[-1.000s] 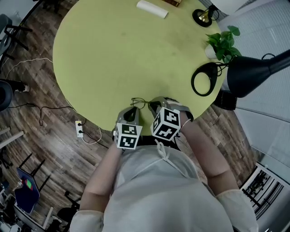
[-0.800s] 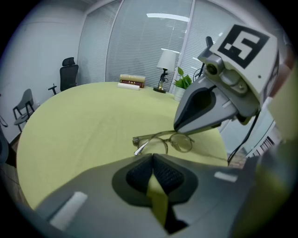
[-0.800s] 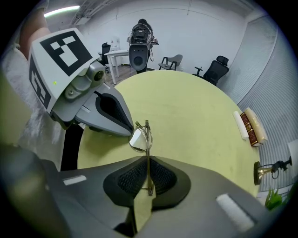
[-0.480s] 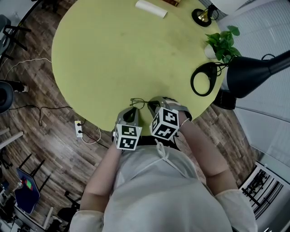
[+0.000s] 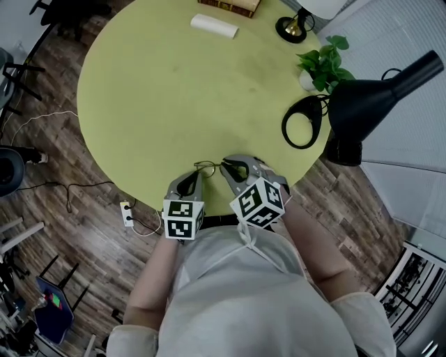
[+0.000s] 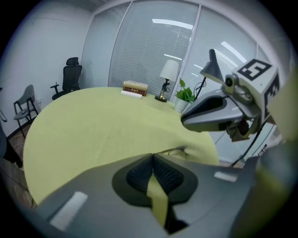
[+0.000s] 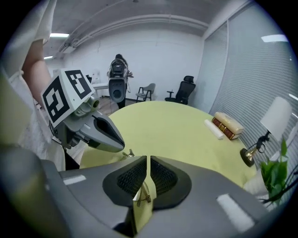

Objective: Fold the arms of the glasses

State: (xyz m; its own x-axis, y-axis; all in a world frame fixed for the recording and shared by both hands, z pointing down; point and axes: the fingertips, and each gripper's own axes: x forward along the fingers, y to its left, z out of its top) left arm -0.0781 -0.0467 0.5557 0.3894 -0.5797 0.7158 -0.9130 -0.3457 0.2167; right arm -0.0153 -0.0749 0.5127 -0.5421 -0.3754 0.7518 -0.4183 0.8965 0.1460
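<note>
Thin wire-framed glasses (image 5: 210, 167) lie near the front edge of the round yellow-green table (image 5: 139, 90). My left gripper (image 5: 196, 176) is at their left end and my right gripper (image 5: 226, 168) at their right end. In the left gripper view the jaws (image 6: 152, 157) are closed at the tip, and a piece of the glasses (image 6: 179, 150) shows just past it. The right gripper view shows its jaws (image 7: 147, 159) almost touching, with the glasses frame (image 7: 141, 195) between the pads. The left gripper (image 7: 122, 148) faces it closely.
A black desk lamp (image 5: 376, 101) with a ring-shaped base (image 5: 302, 122) stands at the table's right edge beside a potted plant (image 5: 322, 63). A small brass-footed lamp (image 5: 291, 28), a book (image 5: 230, 5) and a white roll (image 5: 214, 26) sit at the far side. A power strip (image 5: 127, 213) lies on the floor.
Both grippers stay at the ends of the glasses. The left gripper has drawn slightly back and left, and the head view has shifted.
</note>
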